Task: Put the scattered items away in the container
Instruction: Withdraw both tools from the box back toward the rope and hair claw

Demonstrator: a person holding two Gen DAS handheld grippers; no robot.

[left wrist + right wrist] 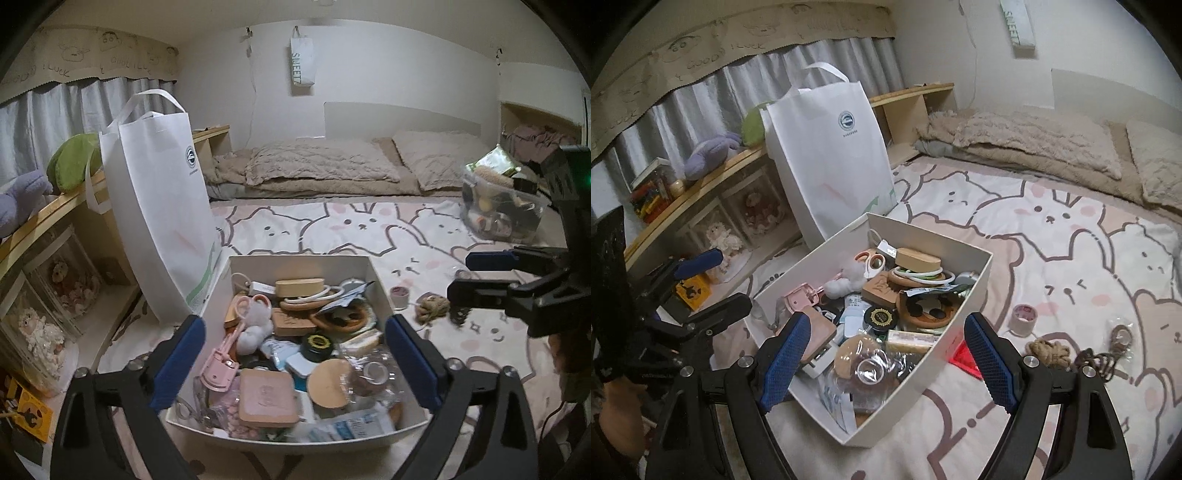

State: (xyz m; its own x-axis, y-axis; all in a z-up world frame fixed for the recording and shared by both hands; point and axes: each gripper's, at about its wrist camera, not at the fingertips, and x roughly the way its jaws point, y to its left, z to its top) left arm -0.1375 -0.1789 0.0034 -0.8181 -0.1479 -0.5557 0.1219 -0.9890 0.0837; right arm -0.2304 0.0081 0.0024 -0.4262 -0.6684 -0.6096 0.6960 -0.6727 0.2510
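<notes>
A white box (295,266) (919,395) stands on the bunny blanket, heaped with small items such as pink scissors, wooden lids and a black tin. My left gripper (295,363) hovers open over its near end with nothing between its blue pads (181,360). My right gripper (888,363) is open and empty above the box's near right side. On the blanket right of the box lie a tape roll (400,295) (1024,316), a knotted rope (432,308) (1049,352), a dark cord (1097,362), a red triangle (966,356) and a bagged keyring (1121,338).
A tall white tote bag (159,221) (827,155) stands just left of the box, against a low wooden shelf (48,210) with plush toys. A clear tub (502,206) full of things sits far right. Pillows (321,166) lie along the back wall.
</notes>
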